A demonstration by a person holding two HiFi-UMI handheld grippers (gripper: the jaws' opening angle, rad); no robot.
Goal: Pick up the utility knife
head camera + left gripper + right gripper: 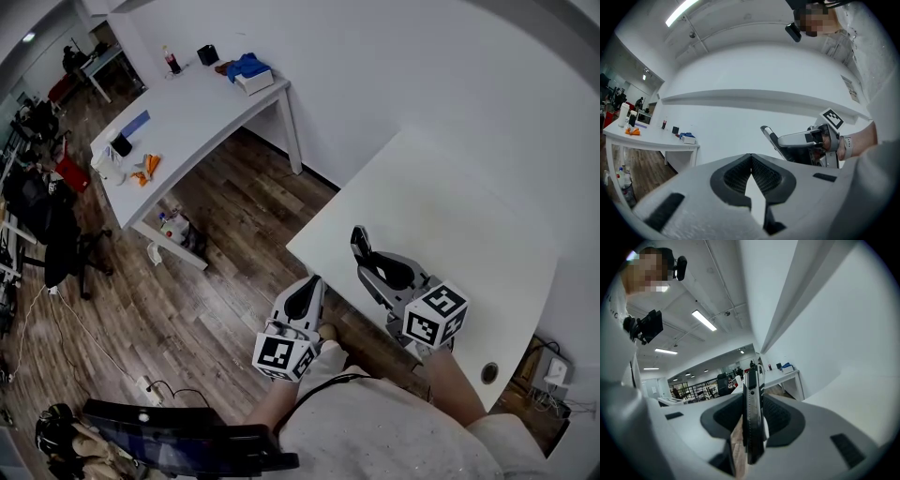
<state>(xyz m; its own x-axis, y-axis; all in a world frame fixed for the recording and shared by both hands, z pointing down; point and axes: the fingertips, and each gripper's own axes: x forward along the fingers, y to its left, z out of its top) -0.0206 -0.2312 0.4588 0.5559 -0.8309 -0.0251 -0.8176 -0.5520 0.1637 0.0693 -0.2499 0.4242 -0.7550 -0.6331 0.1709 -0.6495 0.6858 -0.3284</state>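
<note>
White table [469,197] near edge; right gripper [375,267] clamps utility knife [752,427].

Utility knife [753,423] upright, apparently clamped, in the right gripper [753,401]

Open-plan office, lab-like. Wood-look floor [216,281] all over. Plain white table [450,216] at 3 o'clock against a bare white wall. Second white desk [187,122] at 11 o'clock, cluttered: bottle [172,61], blue item [248,66], small boxes. Black office chair [66,248] at 9 o'clock. Power strip [148,386] and loose cables on the floor at 7 o'clock. Person seated at a far desk [73,58], 11 o'clock. Right gripper view: ceiling strip lights [704,320], exposed ceiling pipes, black-framed partitions [693,390], more workstations beyond.
</note>
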